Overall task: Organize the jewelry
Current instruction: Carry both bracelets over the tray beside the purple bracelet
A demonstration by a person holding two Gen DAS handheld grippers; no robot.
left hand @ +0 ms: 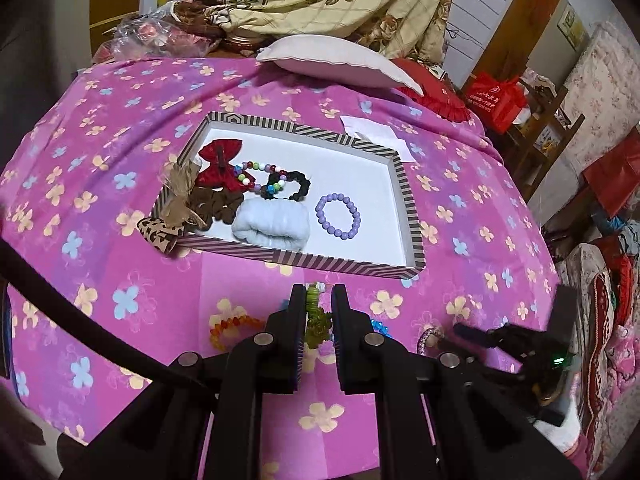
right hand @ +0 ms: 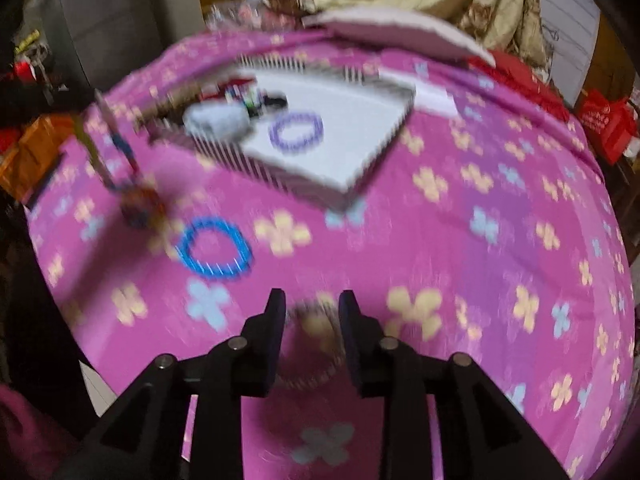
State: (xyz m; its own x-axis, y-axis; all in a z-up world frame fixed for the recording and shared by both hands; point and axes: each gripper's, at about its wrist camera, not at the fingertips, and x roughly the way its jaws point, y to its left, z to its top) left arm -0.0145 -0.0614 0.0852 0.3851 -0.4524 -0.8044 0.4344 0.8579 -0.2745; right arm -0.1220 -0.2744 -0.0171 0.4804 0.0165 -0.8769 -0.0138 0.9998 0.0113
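The left gripper (left hand: 318, 300) was clamped on a green beaded bracelet (left hand: 316, 320), held above the pink floral bedspread (left hand: 120, 100). It should carry the dangling, lumpy strand over the striped tray (left hand: 404, 184) and release low onto bare white floor beside the purple bracelet (left hand: 338, 216). The right gripper (right hand: 312, 312) stood partly open over a blurred pinkish ring (right hand: 316, 344) on the bedspread; whether its pads touched the ring was unclear.

I can read no text from here. The red bag (left hand: 498, 98) to the right of the bed (left hand: 240, 92) carries a pale round emblem and a line of print, but both are too small and soft to make out. The right wrist view is blurred.
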